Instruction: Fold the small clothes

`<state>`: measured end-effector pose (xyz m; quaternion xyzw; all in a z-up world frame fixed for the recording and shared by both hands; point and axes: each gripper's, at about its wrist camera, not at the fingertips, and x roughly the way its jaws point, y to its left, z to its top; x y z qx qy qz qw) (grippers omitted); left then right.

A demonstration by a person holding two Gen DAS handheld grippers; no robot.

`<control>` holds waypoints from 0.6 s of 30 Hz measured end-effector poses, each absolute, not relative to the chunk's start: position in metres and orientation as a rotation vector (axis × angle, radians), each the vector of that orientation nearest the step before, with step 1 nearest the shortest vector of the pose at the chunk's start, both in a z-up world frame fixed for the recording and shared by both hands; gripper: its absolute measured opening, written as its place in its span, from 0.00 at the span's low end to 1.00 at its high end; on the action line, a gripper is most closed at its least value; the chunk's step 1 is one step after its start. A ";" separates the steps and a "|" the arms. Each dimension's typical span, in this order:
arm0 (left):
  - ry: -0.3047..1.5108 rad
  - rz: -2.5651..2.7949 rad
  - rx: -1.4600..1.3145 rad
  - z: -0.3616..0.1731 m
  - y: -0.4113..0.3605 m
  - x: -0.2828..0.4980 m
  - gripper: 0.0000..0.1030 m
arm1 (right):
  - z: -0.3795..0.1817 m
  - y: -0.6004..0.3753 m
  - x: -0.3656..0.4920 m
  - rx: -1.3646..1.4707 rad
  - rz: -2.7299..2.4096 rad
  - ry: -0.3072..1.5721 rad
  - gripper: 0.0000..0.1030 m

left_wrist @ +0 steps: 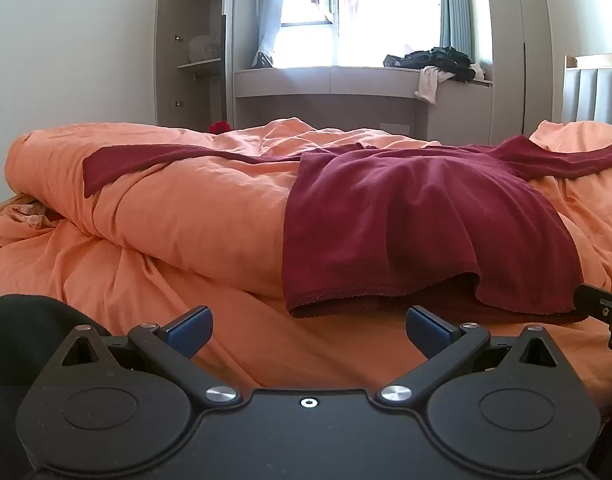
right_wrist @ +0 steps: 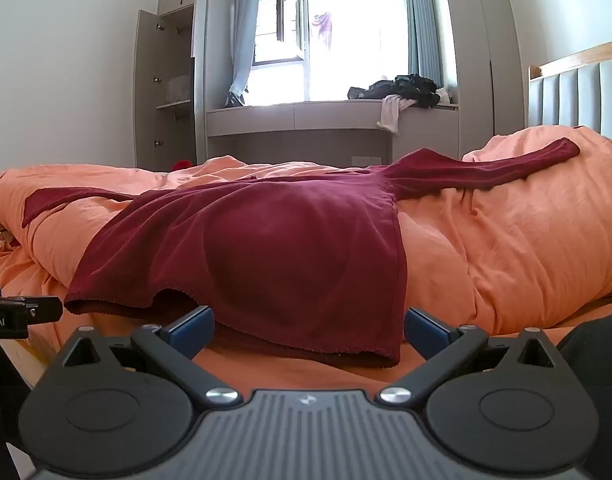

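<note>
A dark red long-sleeved top lies spread face up over a rumpled orange duvet, its hem toward me and a sleeve stretched out to each side. My left gripper is open just short of the hem's left corner, with nothing between its blue fingers. My right gripper is open too, at the hem's right corner; the cloth edge lies between its fingers without being pinched. Each gripper's tip shows at the edge of the other's view.
Beyond the bed are a window seat with a heap of dark and white clothes, an open grey wardrobe on the left, and a padded headboard on the right. A small red object peeks over the duvet.
</note>
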<state>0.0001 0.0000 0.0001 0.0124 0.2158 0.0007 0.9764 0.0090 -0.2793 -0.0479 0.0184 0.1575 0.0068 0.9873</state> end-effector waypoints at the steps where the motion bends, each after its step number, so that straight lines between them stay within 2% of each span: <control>1: 0.434 0.004 0.026 0.000 0.000 0.000 1.00 | -0.048 -0.279 0.009 0.038 0.014 0.317 1.00; 18: 0.451 0.001 0.017 0.001 0.007 0.009 1.00 | -0.048 -0.280 0.009 0.037 0.014 0.317 1.00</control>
